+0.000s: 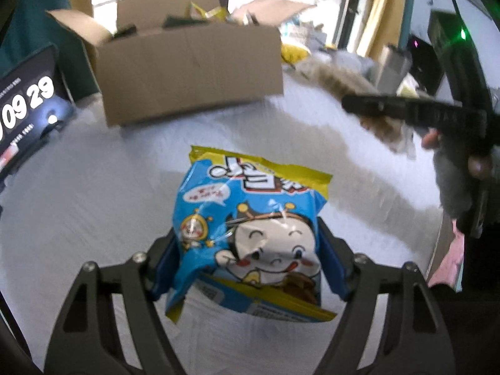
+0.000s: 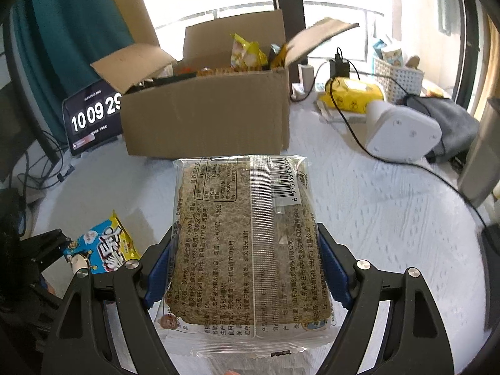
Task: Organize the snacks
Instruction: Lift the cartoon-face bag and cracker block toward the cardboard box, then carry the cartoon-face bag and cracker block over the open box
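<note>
Two packets are held above the white worktop: the left tongs pinch a blue-and-yellow snack bag by its sides, and the right tongs pinch a clear-wrapped bread pack. An open cardboard box holding snacks stands toward the worktop's far edge, beside a clock display

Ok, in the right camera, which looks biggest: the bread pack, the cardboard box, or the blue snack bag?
1. Bread pack, though it's nearest the camera, so that may fool you.
2. Cardboard box, nearly as big in the picture.
3. Blue snack bag, clearly smallest.
</note>
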Demonstrator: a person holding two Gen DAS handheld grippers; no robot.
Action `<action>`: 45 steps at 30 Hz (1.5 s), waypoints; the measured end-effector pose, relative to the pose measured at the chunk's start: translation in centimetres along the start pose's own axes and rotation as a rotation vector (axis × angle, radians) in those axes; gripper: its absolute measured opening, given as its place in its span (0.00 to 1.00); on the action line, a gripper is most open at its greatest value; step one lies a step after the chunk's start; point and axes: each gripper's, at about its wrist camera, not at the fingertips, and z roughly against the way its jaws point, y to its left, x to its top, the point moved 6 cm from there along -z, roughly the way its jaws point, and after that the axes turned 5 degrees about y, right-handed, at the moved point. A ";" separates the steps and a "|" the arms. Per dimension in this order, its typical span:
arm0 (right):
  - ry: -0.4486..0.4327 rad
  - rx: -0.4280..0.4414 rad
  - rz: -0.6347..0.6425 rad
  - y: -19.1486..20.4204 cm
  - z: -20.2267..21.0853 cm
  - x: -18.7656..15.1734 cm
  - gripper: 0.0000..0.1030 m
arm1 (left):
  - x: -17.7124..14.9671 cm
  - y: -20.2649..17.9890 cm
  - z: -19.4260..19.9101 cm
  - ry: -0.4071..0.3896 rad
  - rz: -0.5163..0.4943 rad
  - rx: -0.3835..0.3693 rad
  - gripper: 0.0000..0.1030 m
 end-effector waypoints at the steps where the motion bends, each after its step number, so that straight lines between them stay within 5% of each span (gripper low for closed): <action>1: -0.003 0.001 0.004 0.1 0.1 0.2 0.81 | 0.6 0.1 0.1 -0.015 0.006 0.008 0.75; 12: -0.064 0.017 0.052 1.1 1.0 4.7 0.81 | 6.8 2.9 4.6 -0.208 0.073 0.072 0.75; 25: -0.093 0.029 0.089 2.3 0.2 8.8 0.81 | 11.9 4.0 5.7 -0.266 0.061 0.129 0.75; 45: -0.172 0.043 0.126 2.7 -2.5 18.1 0.81 | 22.0 11.0 4.5 -0.403 0.194 0.208 0.75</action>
